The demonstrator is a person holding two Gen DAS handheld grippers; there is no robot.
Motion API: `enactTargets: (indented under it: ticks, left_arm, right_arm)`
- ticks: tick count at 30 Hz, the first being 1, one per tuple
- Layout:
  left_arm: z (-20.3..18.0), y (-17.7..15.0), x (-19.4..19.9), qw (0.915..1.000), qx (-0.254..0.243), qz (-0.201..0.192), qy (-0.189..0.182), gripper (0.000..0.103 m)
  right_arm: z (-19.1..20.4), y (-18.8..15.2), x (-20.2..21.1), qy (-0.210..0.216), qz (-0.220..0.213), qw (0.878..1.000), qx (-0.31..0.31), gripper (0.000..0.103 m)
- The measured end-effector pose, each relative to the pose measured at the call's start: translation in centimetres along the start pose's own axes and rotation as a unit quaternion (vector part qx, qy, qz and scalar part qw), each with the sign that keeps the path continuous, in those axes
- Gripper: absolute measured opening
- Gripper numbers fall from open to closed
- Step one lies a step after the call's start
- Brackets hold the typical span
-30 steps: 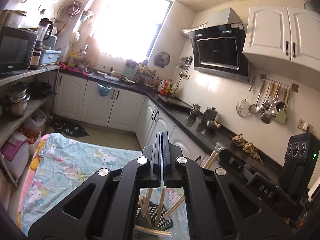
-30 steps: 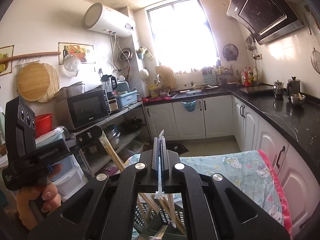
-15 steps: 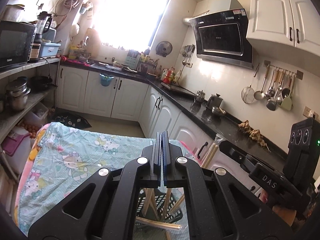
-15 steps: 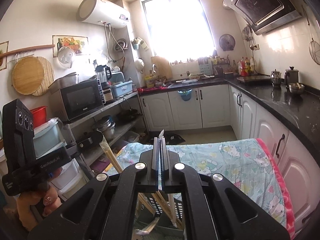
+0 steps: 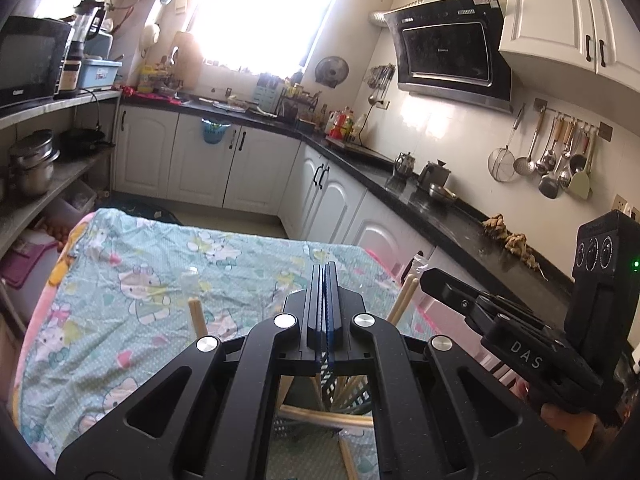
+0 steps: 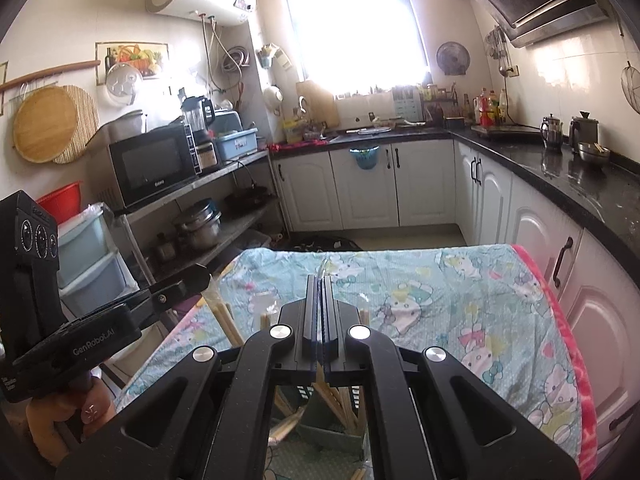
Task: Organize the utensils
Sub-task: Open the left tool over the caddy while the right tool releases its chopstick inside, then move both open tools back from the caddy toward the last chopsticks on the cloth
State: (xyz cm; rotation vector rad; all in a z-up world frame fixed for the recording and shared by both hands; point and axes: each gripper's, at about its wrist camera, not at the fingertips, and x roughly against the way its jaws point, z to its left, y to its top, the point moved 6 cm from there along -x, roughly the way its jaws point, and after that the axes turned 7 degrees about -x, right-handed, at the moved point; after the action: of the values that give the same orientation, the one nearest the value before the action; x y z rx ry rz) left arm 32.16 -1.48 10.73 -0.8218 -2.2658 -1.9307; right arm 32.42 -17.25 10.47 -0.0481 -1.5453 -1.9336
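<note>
A dark slotted basket (image 5: pixel 354 394) (image 6: pixel 306 394) stands on the cartoon-print cloth (image 5: pixel 140 280), right under both grippers. Several wooden chopsticks (image 5: pixel 320 418) (image 6: pixel 334 400) lean in it, and some ends poke up beside the fingers (image 5: pixel 195 312). My left gripper (image 5: pixel 323 267) is shut just above the basket, with nothing visible between its blue pads. It also shows at the left of the right wrist view (image 6: pixel 202 274). My right gripper (image 6: pixel 320 278) is shut, and a thin clear plastic sliver (image 6: pixel 322 267) sticks out from between its pads. Its tip (image 5: pixel 426 276) hovers to the right of the left one.
A clear cup (image 6: pixel 264 300) stands on the cloth beyond the basket. White cabinets under a black counter (image 5: pixel 432 216) run along the right, and open shelves (image 6: pixel 224 236) with pots line the left. A person's hand (image 6: pixel 60 420) grips the left gripper's handle.
Both grippers have sunk toward the table and tipped further down. The basket and chopsticks now sit closer beneath them. Both stayed shut.
</note>
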Motion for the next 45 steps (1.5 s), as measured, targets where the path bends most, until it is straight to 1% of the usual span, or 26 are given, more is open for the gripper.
enactTargets:
  ticks: [3, 5, 7, 11, 12, 13, 14, 15, 17, 19, 20, 23, 24, 25, 26, 27, 28, 31, 33, 34, 36, 45]
  left_arm:
    - [0.2, -0.5, -0.2, 1.0, 0.003, 0.006, 0.001, 0.0]
    - [0.3, -0.8, -0.1, 0.9999, 0.003, 0.009, 0.004, 0.0]
    - [0.3, -1.0, 0.0, 0.9999, 0.002, 0.01, 0.005, 0.0]
    - [0.2, -1.4, 0.3, 0.9998, -0.007, 0.015, 0.014, 0.001]
    - [0.2, -1.5, 0.4, 0.9997, -0.009, 0.016, 0.016, 0.006]
    - [0.2, -1.5, 0.5, 0.9997, -0.009, 0.017, 0.017, 0.014]
    - [0.3, -1.7, 0.7, 0.9996, -0.01, 0.017, 0.019, 0.018]
    - [0.3, -1.8, 0.9, 0.9995, -0.011, 0.017, 0.023, 0.024]
    - [0.4, -2.0, 1.3, 0.9995, -0.011, 0.016, 0.026, 0.03]
    - [0.5, -2.2, 1.6, 0.9993, -0.011, 0.017, 0.032, 0.04]
    - [0.6, -2.2, 1.9, 0.9992, -0.011, 0.016, 0.034, 0.041]
    - [0.9, -2.4, 2.6, 0.999, -0.01, 0.015, 0.04, 0.05]
    - [1.0, -2.5, 2.8, 0.999, -0.01, 0.015, 0.041, 0.057]
    - [1.0, -2.6, 3.1, 0.999, -0.009, 0.014, 0.042, 0.061]
    - [1.1, -2.7, 3.4, 0.9989, -0.009, 0.013, 0.045, 0.063]
    - [1.2, -2.8, 3.6, 0.9988, -0.008, 0.012, 0.046, 0.067]
    - [1.3, -2.9, 3.8, 0.9989, -0.007, 0.012, 0.046, 0.073]
    - [1.5, -3.3, 4.4, 0.9988, -0.003, 0.014, 0.046, 0.083]
    - [1.5, -3.5, 4.7, 0.9988, -0.003, 0.014, 0.047, 0.09]
    - [1.5, -3.6, 5.0, 0.9988, -0.002, 0.014, 0.047, 0.092]
    - [1.5, -4.0, 5.4, 0.9989, -0.001, 0.014, 0.045, 0.092]
    - [1.8, -6.0, 6.7, 0.998, -0.004, 0.022, 0.059, 0.092]
  right_arm:
    - [-0.2, -0.7, -0.2, -0.002, 0.009, 1.0, 0.001, 0.003]
    - [-0.3, -1.0, -0.3, -0.004, 0.014, 1.0, -0.001, 0.008]
    - [-0.5, -1.3, -0.3, -0.005, 0.017, 1.0, -0.004, 0.017]
    - [-0.9, -1.9, -0.2, -0.006, 0.024, 1.0, -0.008, 0.022]
    - [-1.0, -2.0, -0.2, -0.006, 0.026, 1.0, -0.01, 0.025]
    - [-1.0, -2.2, -0.1, -0.006, 0.027, 1.0, -0.012, 0.029]
    - [-1.1, -2.4, 0.1, -0.007, 0.027, 1.0, -0.012, 0.031]
    - [-1.2, -2.5, 0.2, -0.008, 0.028, 1.0, -0.012, 0.034]
    - [-1.3, -2.8, 0.5, -0.01, 0.029, 0.999, -0.011, 0.036]
    - [-1.3, -3.0, 0.7, -0.01, 0.029, 0.999, -0.012, 0.042]
    - [-1.5, -3.1, 0.9, -0.01, 0.028, 0.999, -0.012, 0.043]
    - [-1.9, -3.4, 1.5, -0.018, 0.027, 0.999, -0.009, 0.048]
    - [-2.0, -3.6, 1.7, -0.019, 0.026, 0.999, -0.009, 0.05]
    - [-2.1, -3.7, 1.9, -0.02, 0.026, 0.999, -0.009, 0.051]
    - [-2.2, -3.8, 2.0, -0.021, 0.026, 0.999, -0.009, 0.051]
    - [-2.3, -3.9, 2.3, -0.021, 0.026, 0.999, -0.009, 0.052]
    - [-2.4, -4.1, 2.5, -0.022, 0.026, 0.999, -0.009, 0.054]
    - [-2.4, -4.6, 3.1, -0.025, 0.025, 0.999, -0.005, 0.058]
    - [-2.3, -4.9, 3.4, -0.026, 0.024, 0.999, -0.001, 0.059]
    - [-2.2, -5.2, 3.7, -0.026, 0.024, 0.999, 0.002, 0.062]
    - [-2.1, -5.5, 4.0, -0.026, 0.024, 0.999, 0.008, 0.065]
    - [-0.9, -7.6, 5.1, -0.029, 0.027, 0.998, 0.044, 0.07]
